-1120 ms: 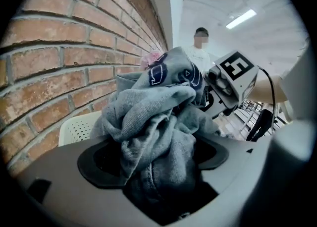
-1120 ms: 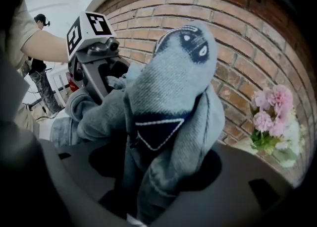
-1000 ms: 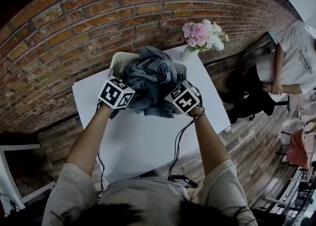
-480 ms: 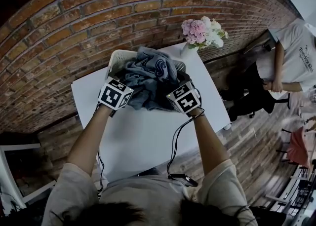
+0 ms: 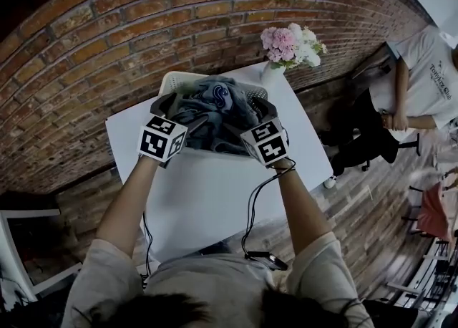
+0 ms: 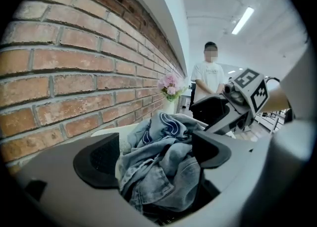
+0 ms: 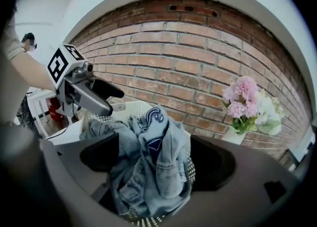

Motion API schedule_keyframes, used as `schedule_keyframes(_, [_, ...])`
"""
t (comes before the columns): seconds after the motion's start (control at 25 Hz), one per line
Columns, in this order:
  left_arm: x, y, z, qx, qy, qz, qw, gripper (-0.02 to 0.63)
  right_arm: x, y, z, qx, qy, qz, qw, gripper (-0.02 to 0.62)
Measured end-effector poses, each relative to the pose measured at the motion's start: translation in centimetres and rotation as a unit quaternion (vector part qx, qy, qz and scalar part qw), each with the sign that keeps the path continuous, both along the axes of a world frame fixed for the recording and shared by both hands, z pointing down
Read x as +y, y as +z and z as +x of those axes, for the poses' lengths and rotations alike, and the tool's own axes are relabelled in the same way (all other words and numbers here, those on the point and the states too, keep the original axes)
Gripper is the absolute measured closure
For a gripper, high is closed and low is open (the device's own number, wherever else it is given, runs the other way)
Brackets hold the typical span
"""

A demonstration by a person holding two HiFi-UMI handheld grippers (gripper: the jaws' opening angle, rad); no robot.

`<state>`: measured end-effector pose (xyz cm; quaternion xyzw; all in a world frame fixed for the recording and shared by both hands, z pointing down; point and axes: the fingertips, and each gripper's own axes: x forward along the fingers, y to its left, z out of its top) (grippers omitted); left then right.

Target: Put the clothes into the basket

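Background's a brick wall [image 5: 143, 33] with a white worktop [image 5: 207, 198] pushed up against it. The white perforated basket [image 5: 169, 82] sits at the wall end of that worktop, so I'll place everything off the basket.

Way off to the basket's left, down below the worktop, there's some white frame furniture [image 5: 14, 248]; can't tell what it is.

At the basket's near left corner is the left gripper [image 6: 153, 154]. It's spread wide and its jaws have just been opening. The heap shows between them, but the pads aren't squeezing anything.

The clothes [image 5: 215, 104] are in the basket: a crumpled pile of blue-grey denim with a dark printed piece on top. It stands well above the rim, so it hides the basket's inside and most of the far wall of it.

At the basket's near right corner, the right gripper [image 7: 156, 159] is also wide, its jaws just having been opening, with cloth in the gap but nothing clamped. A black cable [image 5: 252, 205] trails from it toward the worktop's near edge.

Just right of the basket's far corner is a white vase [image 5: 272, 74] of pink and white flowers [image 5: 290, 44], close to that right gripper. Well off to the basket's right, past the worktop, stands a person [image 5: 422, 83] in a white T-shirt.
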<state>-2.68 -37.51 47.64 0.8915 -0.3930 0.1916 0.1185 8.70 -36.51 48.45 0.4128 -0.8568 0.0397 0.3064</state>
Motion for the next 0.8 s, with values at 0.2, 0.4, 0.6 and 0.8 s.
schedule_keyframes(0.2, [1.3, -0.3, 1.4, 0.014, 0.026, -0.014, 0.9995, 0.161, 0.6, -0.8, -0.7, -0.042, 0.018, -0.005, 0.999, 0.153])
schedule_keyframes(0.4, [2.0, -1.5, 2.3, 0.034, 0.019, 0.005, 0.9992, 0.316, 1.1, -1.8, -0.6, -0.082, 0.058, 0.01, 0.995, 0.38])
schedule_keyframes(0.6, [2.6, -2.4, 2.5, 0.047, -0.002, 0.02, 0.9987, 0.574, 1.8, -3.3, -0.8, -0.125, 0.083, 0.025, 0.988, 0.571])
schedule_keyframes(0.8, [4.2, -3.4, 3.4, 0.051, 0.0, 0.034, 0.9981, 0.598, 3.2, -5.3, -2.4, -0.154, 0.079, 0.044, 0.984, 0.589])
